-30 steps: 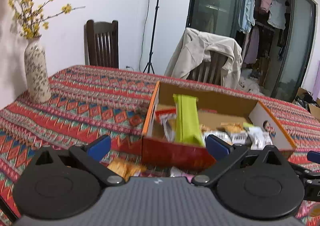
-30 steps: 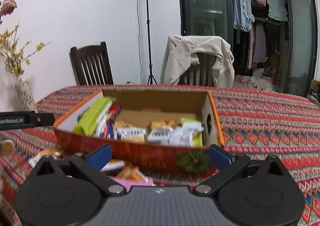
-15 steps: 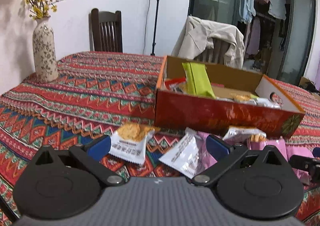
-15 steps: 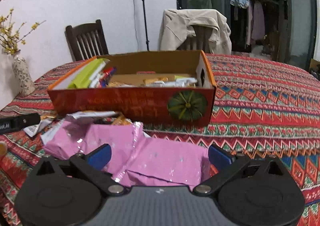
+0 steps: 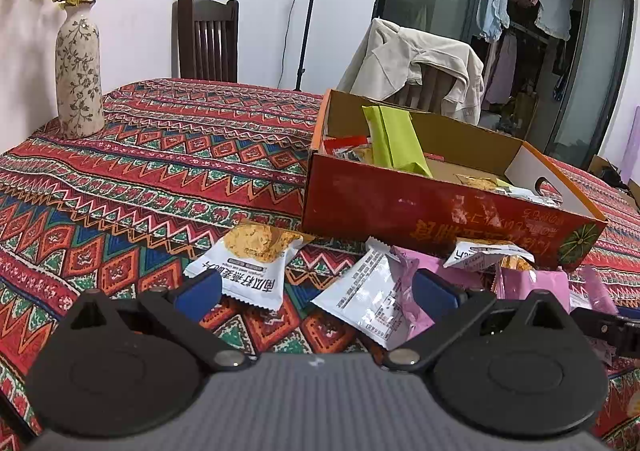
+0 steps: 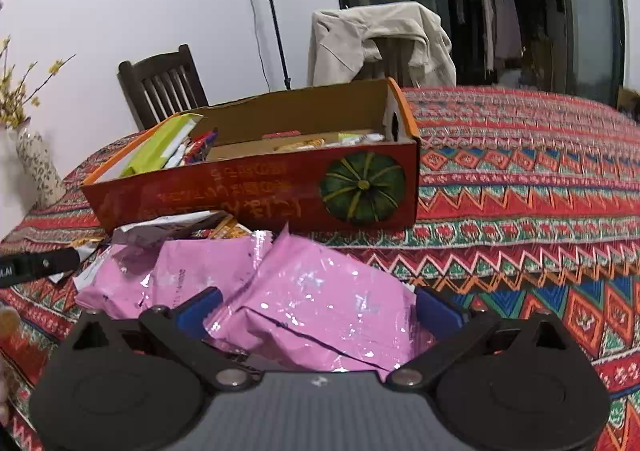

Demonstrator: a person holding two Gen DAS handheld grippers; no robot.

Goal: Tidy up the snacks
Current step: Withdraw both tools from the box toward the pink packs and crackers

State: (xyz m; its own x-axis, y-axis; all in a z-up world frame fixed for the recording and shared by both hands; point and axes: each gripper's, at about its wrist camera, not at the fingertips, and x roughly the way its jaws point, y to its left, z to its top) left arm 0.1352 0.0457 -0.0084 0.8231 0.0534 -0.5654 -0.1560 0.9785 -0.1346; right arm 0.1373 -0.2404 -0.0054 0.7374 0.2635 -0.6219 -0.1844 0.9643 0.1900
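Observation:
An open red cardboard box point(image 5: 420, 207) point(image 6: 256, 191) holds a green packet point(image 5: 394, 139) and several small snacks. Loose snacks lie on the cloth in front of it: a white biscuit packet point(image 5: 252, 263), a white wrapper point(image 5: 364, 299) and pink packets point(image 5: 532, 283). My left gripper point(image 5: 316, 293) hangs open just above the two white packets. My right gripper point(image 6: 318, 309) is open, its blue fingertips on either side of a large pink packet point(image 6: 320, 299); a second pink packet point(image 6: 176, 271) lies to its left.
A patterned red tablecloth point(image 5: 160, 155) covers the table. A flowered vase point(image 5: 78, 71) stands at the far left. Two wooden chairs point(image 5: 206, 41) stand behind, one draped with a beige jacket point(image 5: 416, 59). The left gripper's body point(image 6: 36, 265) shows at the right wrist view's left edge.
Both grippers have dropped from above the box to the loose packets in front of it. The right gripper now straddles the pink packet; the left one is closer to the white packets.

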